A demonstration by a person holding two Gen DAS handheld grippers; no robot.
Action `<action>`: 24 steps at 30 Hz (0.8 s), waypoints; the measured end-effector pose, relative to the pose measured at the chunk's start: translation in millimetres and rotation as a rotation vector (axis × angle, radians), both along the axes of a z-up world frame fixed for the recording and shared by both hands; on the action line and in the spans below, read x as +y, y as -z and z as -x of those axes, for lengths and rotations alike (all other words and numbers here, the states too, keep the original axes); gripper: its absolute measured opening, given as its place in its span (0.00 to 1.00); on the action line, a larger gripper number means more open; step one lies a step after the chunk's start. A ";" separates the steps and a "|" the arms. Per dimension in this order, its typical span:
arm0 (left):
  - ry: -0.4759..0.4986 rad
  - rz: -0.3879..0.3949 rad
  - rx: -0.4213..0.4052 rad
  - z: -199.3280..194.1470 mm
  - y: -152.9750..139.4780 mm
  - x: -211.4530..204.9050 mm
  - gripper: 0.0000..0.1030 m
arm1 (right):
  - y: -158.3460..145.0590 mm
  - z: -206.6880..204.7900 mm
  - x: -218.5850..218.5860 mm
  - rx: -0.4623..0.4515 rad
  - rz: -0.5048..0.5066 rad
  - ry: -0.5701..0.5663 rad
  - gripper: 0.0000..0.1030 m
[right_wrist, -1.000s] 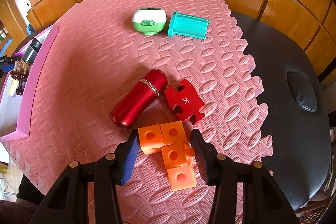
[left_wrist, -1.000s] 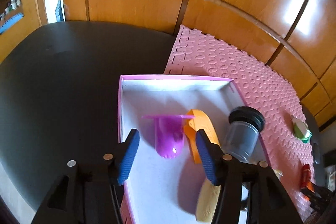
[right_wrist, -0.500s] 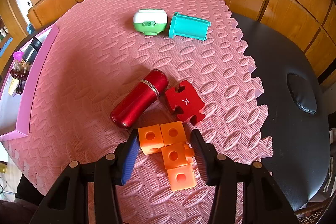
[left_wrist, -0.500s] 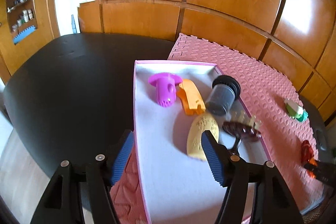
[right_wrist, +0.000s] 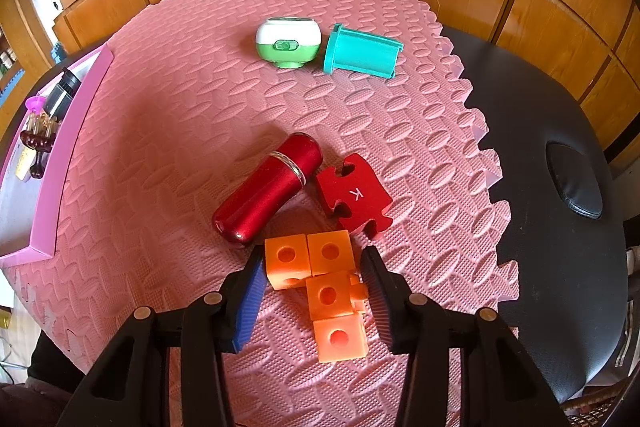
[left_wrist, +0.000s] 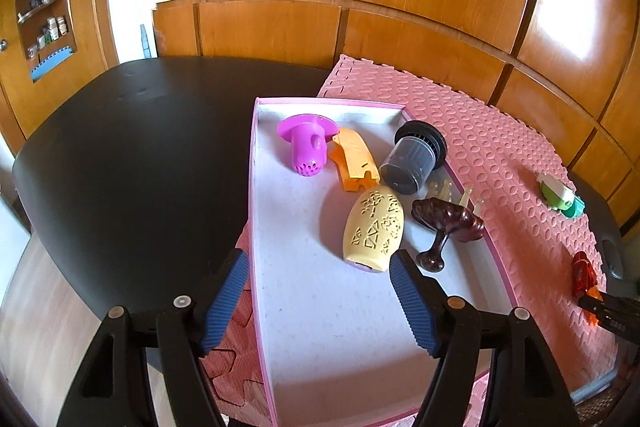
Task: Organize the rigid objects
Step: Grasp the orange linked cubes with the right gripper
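Observation:
In the left wrist view a pink-rimmed white tray (left_wrist: 320,327) holds a purple strainer cup (left_wrist: 306,145), an orange piece (left_wrist: 354,161), a dark jar (left_wrist: 412,159), a yellow patterned oval case (left_wrist: 374,229) and a dark brown hair clip (left_wrist: 444,227). My left gripper (left_wrist: 320,297) is open and empty above the tray's near end. In the right wrist view my right gripper (right_wrist: 316,285) is open around joined orange cubes (right_wrist: 320,277) on the pink foam mat (right_wrist: 180,115). A red cylinder (right_wrist: 268,193) and a red puzzle piece (right_wrist: 354,197) lie just beyond.
A green-and-white round device (right_wrist: 289,41) and a teal holder (right_wrist: 362,51) lie at the mat's far side. The tray's pink rim (right_wrist: 68,163) is at the left of the right wrist view. The black table (left_wrist: 132,155) surrounds the mat; wooden panels stand behind.
My left gripper has pulled back and up from the purple cup, which stays in the tray; more of the tray shows. The right gripper has not moved.

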State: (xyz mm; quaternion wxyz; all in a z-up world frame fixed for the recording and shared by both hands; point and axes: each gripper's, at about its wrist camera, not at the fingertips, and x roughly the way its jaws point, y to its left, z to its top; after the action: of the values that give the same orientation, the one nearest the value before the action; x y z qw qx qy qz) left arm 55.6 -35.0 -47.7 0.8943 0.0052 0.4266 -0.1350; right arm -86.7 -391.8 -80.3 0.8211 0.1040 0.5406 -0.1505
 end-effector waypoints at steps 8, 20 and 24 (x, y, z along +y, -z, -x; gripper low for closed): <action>-0.008 -0.012 0.005 1.9 2.7 2.0 0.71 | -0.7 0.4 2.1 -0.008 -0.002 -0.011 0.40; -0.021 -0.007 -0.003 4.0 0.6 13.1 0.71 | -4.8 2.7 -0.3 -0.028 -0.057 0.007 0.40; -0.030 -0.001 -0.003 3.4 0.6 18.3 0.71 | -12.0 2.5 6.2 -0.059 -0.086 -0.003 0.40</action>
State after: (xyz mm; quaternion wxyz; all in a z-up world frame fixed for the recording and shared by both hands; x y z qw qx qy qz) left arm 52.3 -16.7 -48.3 0.8969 -0.0008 0.4253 -0.1214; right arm -89.2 -385.6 -68.3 0.8316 0.1427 0.5224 -0.1231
